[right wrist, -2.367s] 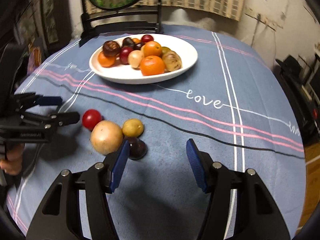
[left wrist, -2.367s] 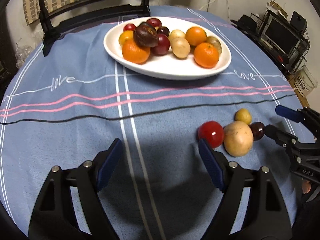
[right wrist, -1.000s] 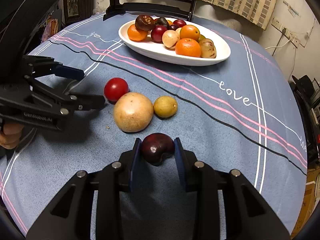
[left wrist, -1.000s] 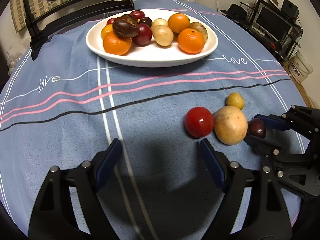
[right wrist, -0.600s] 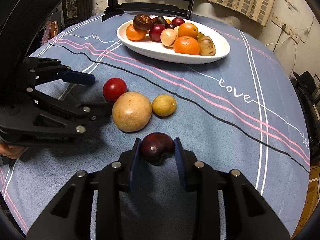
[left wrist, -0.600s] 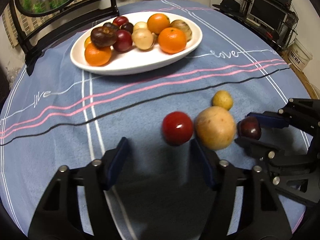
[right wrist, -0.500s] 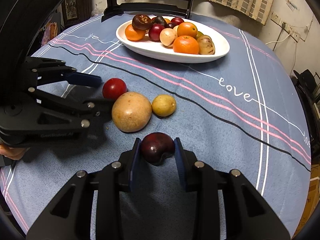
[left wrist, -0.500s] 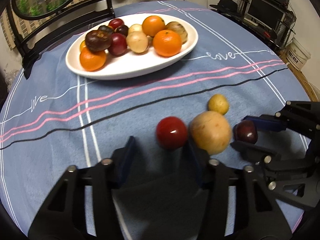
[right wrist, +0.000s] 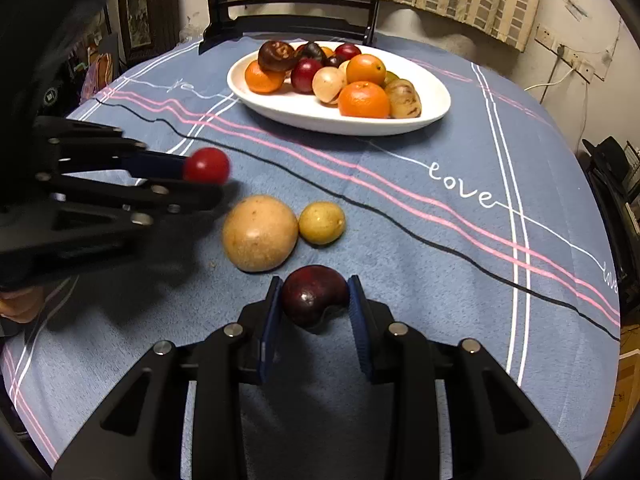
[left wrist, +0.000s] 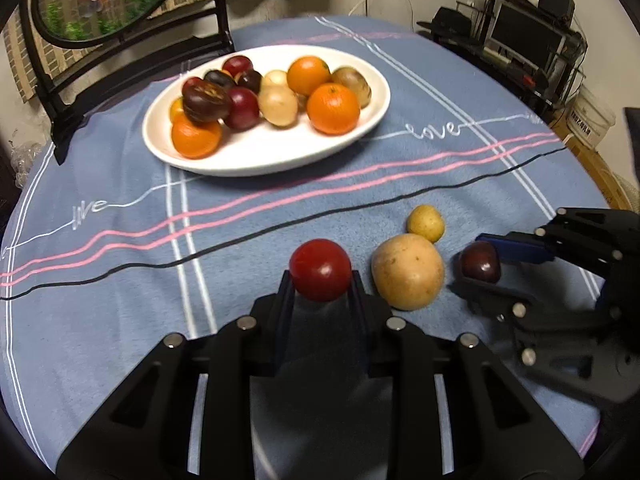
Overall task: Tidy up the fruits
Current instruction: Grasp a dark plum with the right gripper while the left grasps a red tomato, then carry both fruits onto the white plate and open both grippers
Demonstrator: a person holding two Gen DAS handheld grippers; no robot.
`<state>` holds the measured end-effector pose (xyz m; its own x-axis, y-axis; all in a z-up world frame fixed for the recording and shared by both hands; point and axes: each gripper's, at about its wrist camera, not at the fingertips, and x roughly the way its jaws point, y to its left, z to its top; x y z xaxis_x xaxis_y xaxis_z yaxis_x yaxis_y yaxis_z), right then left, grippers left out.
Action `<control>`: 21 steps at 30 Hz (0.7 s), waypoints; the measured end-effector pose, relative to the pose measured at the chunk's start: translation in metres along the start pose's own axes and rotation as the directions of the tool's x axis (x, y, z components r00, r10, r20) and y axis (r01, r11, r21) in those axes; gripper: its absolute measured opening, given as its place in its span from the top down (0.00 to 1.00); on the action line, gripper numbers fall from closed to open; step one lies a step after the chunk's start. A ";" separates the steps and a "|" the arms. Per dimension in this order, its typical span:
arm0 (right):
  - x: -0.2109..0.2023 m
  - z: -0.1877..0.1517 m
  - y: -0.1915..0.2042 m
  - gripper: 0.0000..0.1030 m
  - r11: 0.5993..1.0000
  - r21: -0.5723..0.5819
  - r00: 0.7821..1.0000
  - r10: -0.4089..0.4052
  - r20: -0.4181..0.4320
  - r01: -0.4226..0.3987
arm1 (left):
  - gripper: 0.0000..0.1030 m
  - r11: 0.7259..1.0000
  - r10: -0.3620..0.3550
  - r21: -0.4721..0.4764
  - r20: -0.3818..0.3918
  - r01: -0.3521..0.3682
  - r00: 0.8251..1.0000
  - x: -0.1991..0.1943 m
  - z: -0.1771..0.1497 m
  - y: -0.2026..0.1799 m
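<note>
My left gripper [left wrist: 320,280] is shut on a red tomato [left wrist: 320,269]; it also shows in the right wrist view [right wrist: 206,165], at the left. My right gripper [right wrist: 314,300] is shut on a dark purple plum [right wrist: 313,294], seen in the left wrist view [left wrist: 479,261] at the right. A large tan round fruit [right wrist: 260,233] and a small yellow fruit [right wrist: 322,223] lie on the blue tablecloth between the grippers. A white oval plate [left wrist: 256,158] at the far side holds several oranges, plums and pale fruits.
A dark wooden stand with a round painted panel [left wrist: 100,0] rises behind the plate. Shelves with electronics [left wrist: 520,40] stand past the table's right edge. The round table's edge curves close on both sides.
My left gripper has moved forward and shut on the red tomato. My right gripper closed on the dark plum earlier and still holds it.
</note>
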<state>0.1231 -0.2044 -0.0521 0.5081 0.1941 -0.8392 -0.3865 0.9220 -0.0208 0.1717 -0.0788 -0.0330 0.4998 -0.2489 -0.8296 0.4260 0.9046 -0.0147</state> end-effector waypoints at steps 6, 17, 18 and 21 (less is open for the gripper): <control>-0.007 0.004 -0.005 0.68 0.999 0.032 0.999 0.005 0.049 -0.007 | 0.73 1.000 0.006 -0.014 0.041 -0.006 0.999 -0.024 -0.001 0.009; -0.047 0.053 0.000 0.68 0.997 0.077 0.971 0.002 0.238 -0.021 | 0.73 1.000 0.015 -0.027 0.085 -0.013 0.996 -0.043 0.044 0.033; -0.049 0.064 -0.003 0.68 0.996 0.085 0.965 0.001 0.263 -0.024 | 0.72 0.999 0.019 -0.028 0.086 -0.017 0.996 -0.042 0.051 0.035; -0.043 0.094 -0.017 0.68 0.991 0.128 0.955 -0.017 0.298 -0.022 | 0.72 0.997 0.067 -0.032 0.097 -0.065 0.993 -0.031 0.076 0.043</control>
<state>0.1801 -0.1973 0.0357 0.7207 0.2690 -0.6389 -0.2956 0.9529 0.0676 0.2310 -0.0587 0.0345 0.5981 -0.2197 -0.7707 0.3682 0.9295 0.0208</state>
